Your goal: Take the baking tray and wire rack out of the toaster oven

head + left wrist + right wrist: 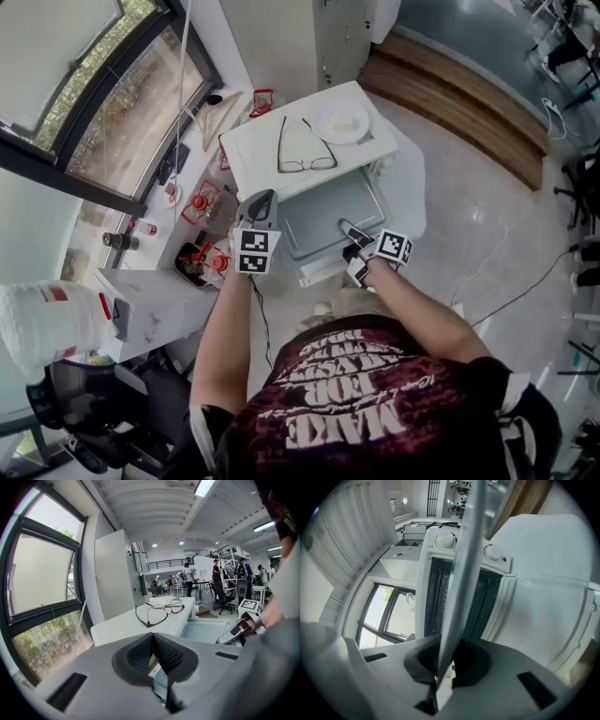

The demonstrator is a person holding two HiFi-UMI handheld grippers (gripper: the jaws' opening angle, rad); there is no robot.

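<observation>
Plainly, the right hand-held gripper [349, 232] was clamped on the near edge of the baking tray [323, 211] — tray flat, jutting from the toaster oven [253, 150] straight ahead, pull likely back toward the person — the left hand-held gripper [265, 199], jaws together and empty, just beside its left corner.

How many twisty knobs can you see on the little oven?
2. In the right gripper view, one knob shows just left of the tray, and the other knob just right of it. The tray may hide another between them.
</observation>
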